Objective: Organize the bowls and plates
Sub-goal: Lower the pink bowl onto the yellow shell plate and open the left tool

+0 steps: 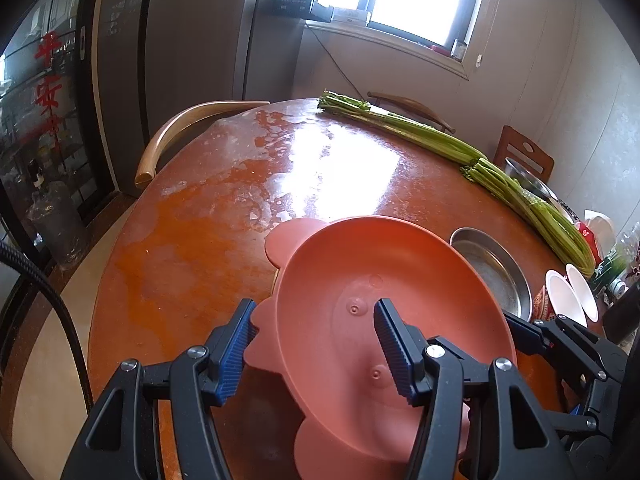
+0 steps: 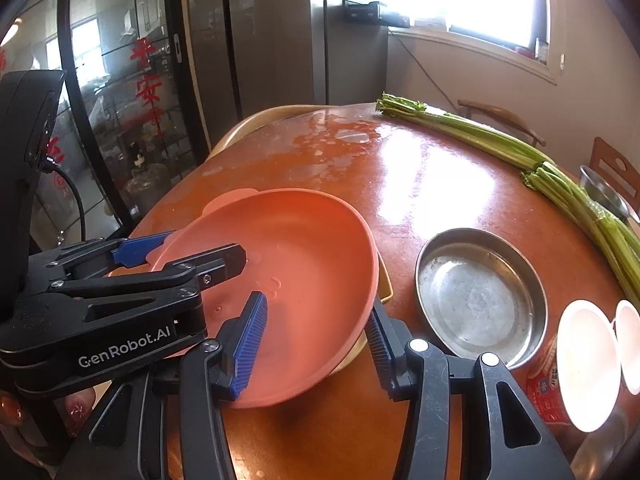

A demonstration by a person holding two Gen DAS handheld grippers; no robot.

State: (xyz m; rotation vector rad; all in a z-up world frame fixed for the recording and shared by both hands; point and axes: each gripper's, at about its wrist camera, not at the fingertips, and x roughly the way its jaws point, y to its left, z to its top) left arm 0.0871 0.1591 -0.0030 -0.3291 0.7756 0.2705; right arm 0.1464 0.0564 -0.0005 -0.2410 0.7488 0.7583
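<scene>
Both grippers tilt downward over the near table [image 2: 440, 184]. The left gripper [image 1: 316, 344] and right gripper [image 2: 316, 344] each straddle opposite rims of the pink plate [image 2: 304, 248]; grip unclear.

Left claw [image 1: 316, 346] angled downward, right claw [image 2: 316, 346] likewise, both jaws part-spread

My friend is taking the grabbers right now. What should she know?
Left gripper: straddles the pink plate's left rim; whether it pinches, unclear.
Right gripper: straddles its right rim, likewise unclear.
The plate looks tilted above the table, with another pink plate and a yellowish rim under it.
Metal dish sits right of it; two white bowls farther right.
Done: unclear.
Left: probably set the plate down and sort the rest.
</scene>
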